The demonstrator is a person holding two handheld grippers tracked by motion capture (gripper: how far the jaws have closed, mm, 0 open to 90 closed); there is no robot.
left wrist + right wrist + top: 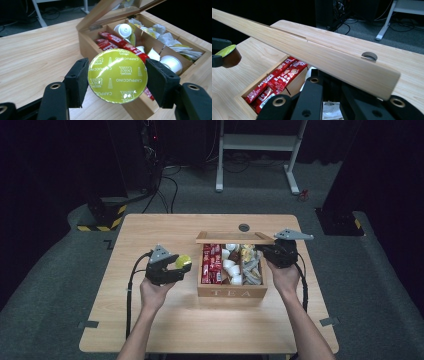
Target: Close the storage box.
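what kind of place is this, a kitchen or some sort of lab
Most likely a lab or recording room, not a kitchen: a lone wooden table on grey carpet, dark surroundings with loose cables on the floor, and a hazard-striped equipment base. The tea box looks like a prop.

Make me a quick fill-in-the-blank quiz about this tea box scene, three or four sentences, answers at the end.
1. The left gripper is clamped on a coffee capsule whose foil top is ____ in colour.
2. The word printed on the front of the wooden box is ____.
3. The sachets in the box's left compartment are ____.
4. The right gripper props the box's lid ____.

Answers: yellow-green; TEA; red; open
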